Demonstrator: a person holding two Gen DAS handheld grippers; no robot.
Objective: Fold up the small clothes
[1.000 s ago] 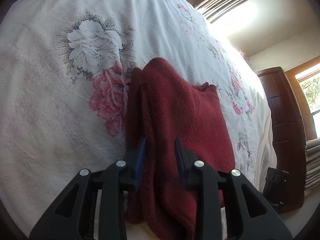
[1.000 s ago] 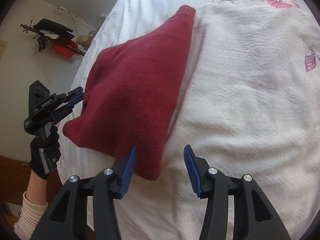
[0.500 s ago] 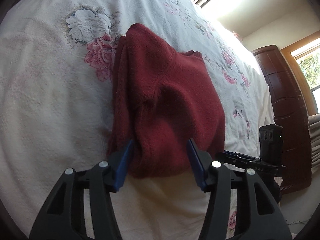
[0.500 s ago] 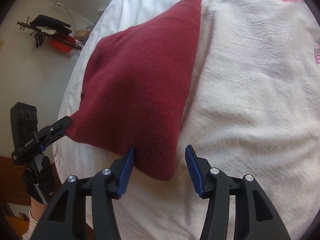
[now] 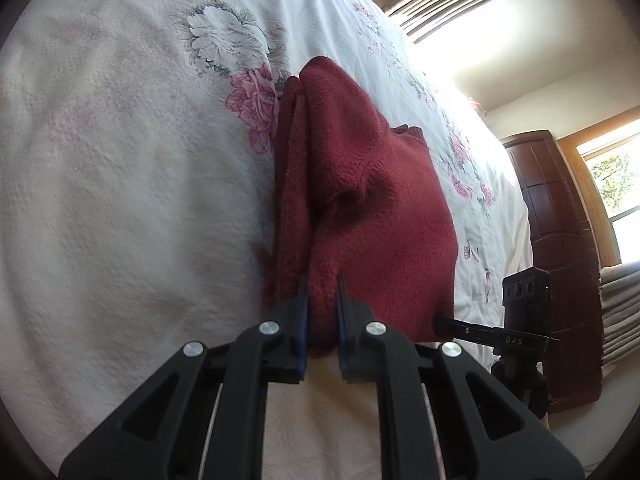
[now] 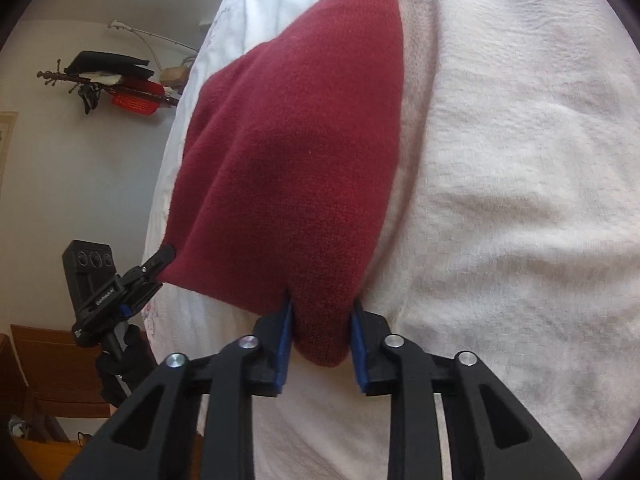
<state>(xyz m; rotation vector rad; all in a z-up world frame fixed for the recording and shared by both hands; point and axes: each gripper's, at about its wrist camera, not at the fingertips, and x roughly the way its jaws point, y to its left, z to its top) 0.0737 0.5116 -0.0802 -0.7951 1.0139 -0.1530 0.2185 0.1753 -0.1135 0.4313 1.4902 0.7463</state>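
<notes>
A dark red sweater [image 5: 380,208] lies folded lengthwise on the white floral bedspread [image 5: 120,160]. In the left wrist view my left gripper [image 5: 320,280] is shut on the sweater's near edge, with red fabric pinched between the fingers. The right gripper [image 5: 440,322] shows at the sweater's right corner. In the right wrist view my right gripper [image 6: 322,300] is shut on the near corner of the sweater [image 6: 300,140], and fabric fills the gap. The left gripper [image 6: 164,256] holds the other corner at the bed's edge, with a black-gloved hand [image 6: 120,368] below it.
A dark wooden cabinet [image 5: 560,240] and a bright window [image 5: 612,176] stand past the bed's right side. A wall rack [image 6: 116,80] with dark and red items hangs on the left, above a wooden chair [image 6: 40,360]. White bedspread [image 6: 520,200] stretches to the right of the sweater.
Both grippers were open around the sweater's near edge half a second ago. Both have since closed on the fabric, each at one corner.
</notes>
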